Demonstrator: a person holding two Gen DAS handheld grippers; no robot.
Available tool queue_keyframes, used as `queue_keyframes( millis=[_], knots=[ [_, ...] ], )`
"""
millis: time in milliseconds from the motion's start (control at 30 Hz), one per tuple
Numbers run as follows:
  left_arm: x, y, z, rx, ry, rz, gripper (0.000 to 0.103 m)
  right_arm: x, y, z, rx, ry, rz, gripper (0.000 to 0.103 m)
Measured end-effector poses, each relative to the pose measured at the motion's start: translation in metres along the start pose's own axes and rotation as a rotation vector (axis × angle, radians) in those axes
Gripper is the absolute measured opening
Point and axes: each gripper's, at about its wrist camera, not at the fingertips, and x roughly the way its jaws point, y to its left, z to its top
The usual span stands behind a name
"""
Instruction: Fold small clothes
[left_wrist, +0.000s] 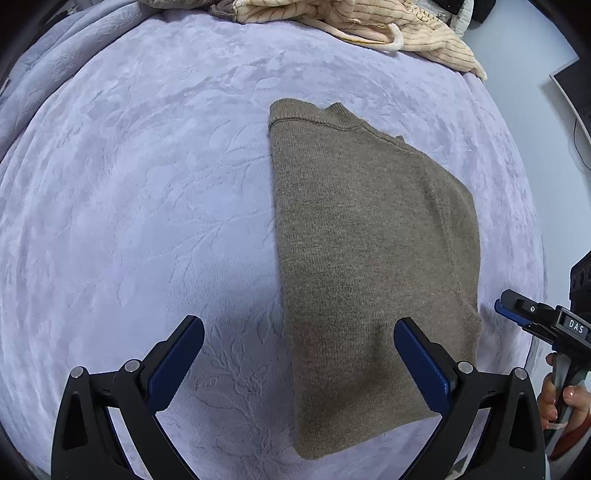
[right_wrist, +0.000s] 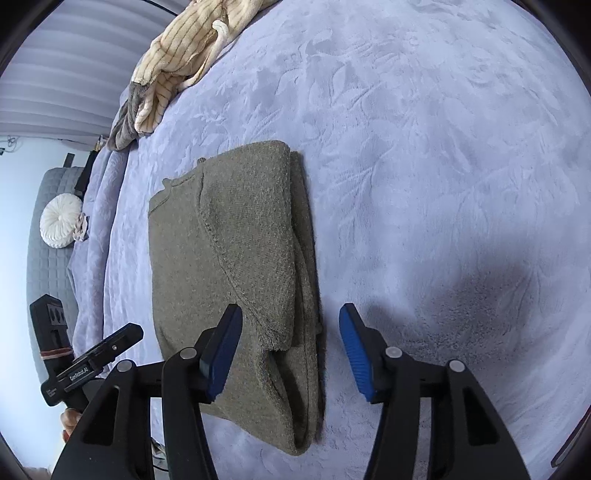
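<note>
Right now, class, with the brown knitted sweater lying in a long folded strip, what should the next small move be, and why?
Probably lower both open grippers, left and right, onto the near end of the brown knitted sweater and grip it: both hover empty there, and the strip looks ready for folding in half toward the collar.

I read "DAS" in white letters on the black body of my right gripper, seen from the left wrist. On my left gripper, from the right wrist, "GenRobot.AI" shows; smaller print beside it is unreadable.
</note>
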Motion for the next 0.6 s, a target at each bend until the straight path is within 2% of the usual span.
queue_keyframes(
  millis=[67,300,500,600],
  knots=[
    [0.005,0.006,0.004,-0.012,0.022,-0.003,0.103,0.001,-0.003,0.003,0.000,0.006,-0.002,0.059],
    [0.011,0.015,0.013,-0.052,0.003,-0.048,0.103,0.009,-0.013,0.008,-0.007,0.034,0.025,0.059],
    [0.022,0.006,0.019,-0.008,-0.009,-0.087,0.103,0.025,-0.010,0.019,-0.042,0.035,0.140,0.059],
    [0.029,0.008,0.027,-0.008,-0.021,-0.112,0.103,0.038,-0.009,0.029,-0.047,0.058,0.150,0.059]
  ],
)
